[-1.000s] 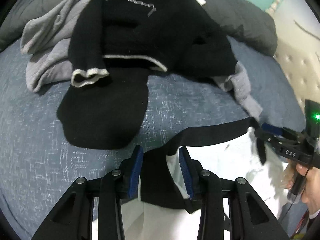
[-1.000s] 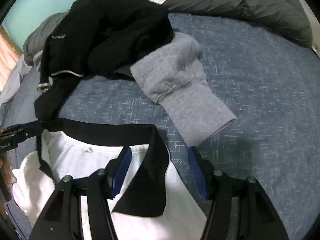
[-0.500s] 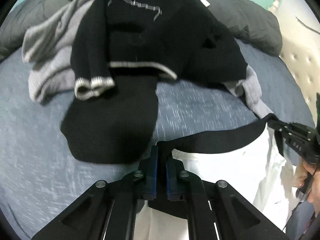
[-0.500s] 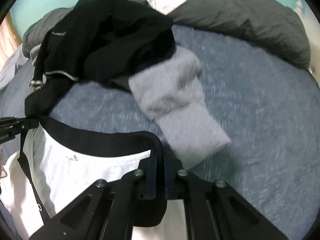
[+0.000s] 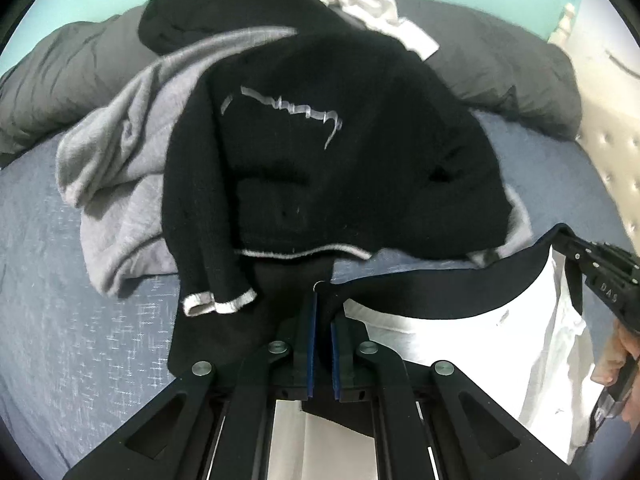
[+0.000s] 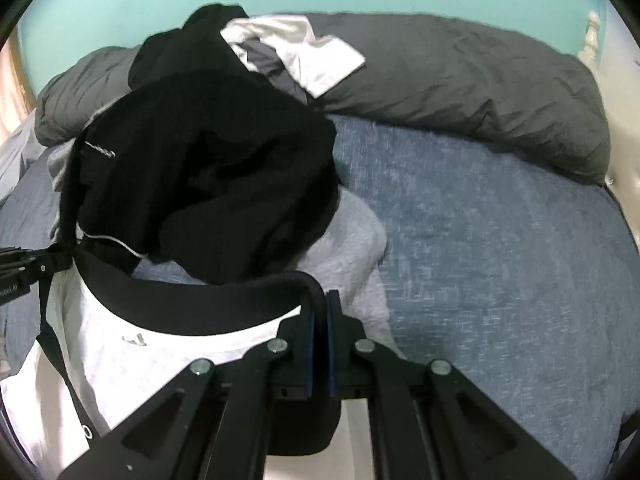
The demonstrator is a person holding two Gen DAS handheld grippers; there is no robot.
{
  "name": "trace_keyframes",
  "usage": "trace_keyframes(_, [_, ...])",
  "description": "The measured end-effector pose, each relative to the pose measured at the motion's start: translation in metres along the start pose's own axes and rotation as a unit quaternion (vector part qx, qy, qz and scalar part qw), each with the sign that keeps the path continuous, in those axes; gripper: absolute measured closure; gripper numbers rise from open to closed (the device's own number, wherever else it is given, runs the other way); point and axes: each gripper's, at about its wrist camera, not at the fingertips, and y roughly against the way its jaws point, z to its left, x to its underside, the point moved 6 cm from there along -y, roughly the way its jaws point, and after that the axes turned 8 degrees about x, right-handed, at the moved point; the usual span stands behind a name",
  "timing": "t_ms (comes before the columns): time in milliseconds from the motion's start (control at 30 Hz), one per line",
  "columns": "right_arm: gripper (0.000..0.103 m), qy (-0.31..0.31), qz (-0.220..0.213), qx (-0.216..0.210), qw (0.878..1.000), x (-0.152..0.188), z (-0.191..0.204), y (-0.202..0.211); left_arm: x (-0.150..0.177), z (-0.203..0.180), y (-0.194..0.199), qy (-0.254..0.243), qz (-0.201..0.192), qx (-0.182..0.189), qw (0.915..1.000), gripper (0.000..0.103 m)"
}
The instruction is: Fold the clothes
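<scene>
My left gripper point(image 5: 323, 320) has its fingers pinched tight on the black waistband point(image 5: 432, 294) of the white garment point(image 5: 472, 344), at the band's left end; the band disappears between the blue pads, which are nearly together. My right gripper point(image 6: 320, 312) is clamped the same way on the band's other end, where the black edge point(image 6: 200, 300) curls down into the gap between its fingers. Between the two grips the waistband is stretched in a shallow arc over the blue bed point(image 6: 500, 264), with the white cloth point(image 6: 132, 352) hanging below it towards me.

From the left wrist camera I see the right gripper point(image 5: 560, 240) at the right edge, its tips on the band's end, with part of my hand point(image 5: 624, 356) behind it, cut off by the frame. From the right wrist camera the left gripper point(image 6: 60, 258) shows only as a dark tip at the left edge.

Just beyond the waistband lies a heap: a black sweater point(image 5: 340, 152) with pale trim over a grey sweatshirt point(image 5: 124, 184), and a white piece point(image 6: 304, 56) on top at the back, against a dark grey duvet point(image 6: 480, 92).

How much of the white garment touches the bed I cannot tell; its lower part is hidden behind my own fingers in both views. The pale marking on the sweater is blurred and unreadable.
</scene>
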Motion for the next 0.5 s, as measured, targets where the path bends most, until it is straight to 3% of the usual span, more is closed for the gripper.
trace_keyframes(167, [0.099, 0.0, 0.026, -0.012, 1.0, 0.026, 0.01, -0.032, 0.017, 0.006, -0.03, 0.007, 0.015, -0.005, 0.9999, 0.097])
trace_keyframes(267, [0.098, -0.001, 0.021, -0.022, 1.0, 0.032, 0.009, -0.038, 0.023, 0.01, -0.039, 0.016, 0.013, -0.003, 0.9998, 0.097])
trace_keyframes(433, [0.095, -0.003, 0.019, -0.063, 0.998, 0.034, 0.006, -0.037, 0.026, 0.014, -0.041, 0.022, 0.011, 0.006, 0.9997, 0.096])
trace_keyframes(500, [0.088, 0.001, 0.013, -0.067, 0.998, 0.035, 0.005, -0.032, 0.024, 0.015, -0.032, 0.029, 0.001, 0.02, 0.9994, 0.095])
